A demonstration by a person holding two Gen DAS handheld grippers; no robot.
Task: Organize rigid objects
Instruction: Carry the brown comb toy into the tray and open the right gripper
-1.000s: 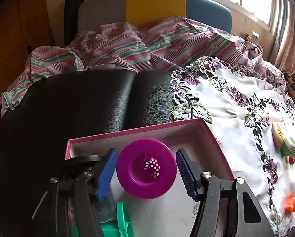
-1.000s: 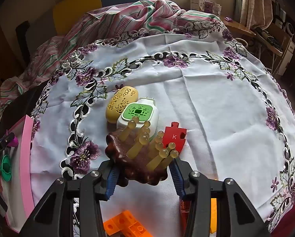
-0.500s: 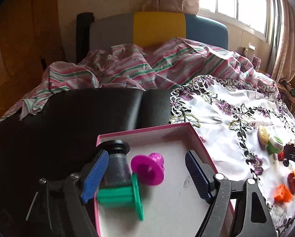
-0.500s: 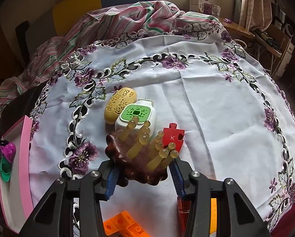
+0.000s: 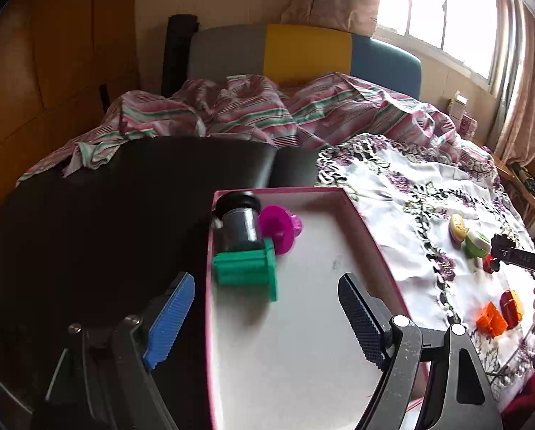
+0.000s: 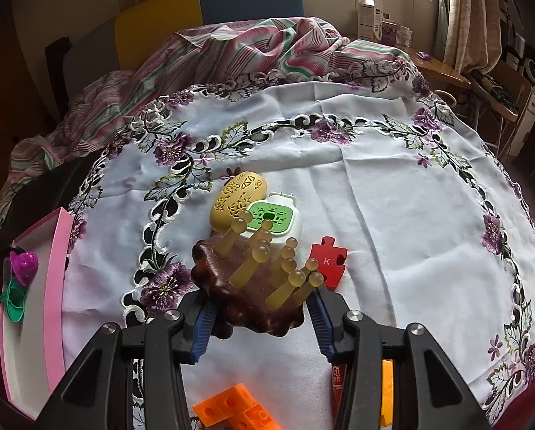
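Observation:
My left gripper [image 5: 267,317] is open and empty above the pink-rimmed box [image 5: 371,236]. In the box's far left corner lie a purple strainer cup [image 5: 278,227], a dark jar [image 5: 240,225] and a green spool [image 5: 245,272]. My right gripper [image 6: 260,317] is shut on a brown massage brush with amber prongs [image 6: 253,286], held just above the white embroidered cloth [image 6: 392,186]. A yellow perforated case [image 6: 237,202], a green-and-white plug-in device [image 6: 278,216] and a red puzzle piece [image 6: 328,261] lie just beyond the brush.
Orange blocks [image 6: 231,412] and a red tube [image 6: 337,380] lie under the right gripper. The pink box [image 6: 54,286] stands at the cloth's left edge. A black cushion [image 5: 124,215] lies left of the box. A striped blanket [image 5: 267,114] is bunched at the back.
My left gripper let go of the purple strainer cup, which now lies in the box by the jar and green spool, and drew back and up. My right gripper kept hold of the brush.

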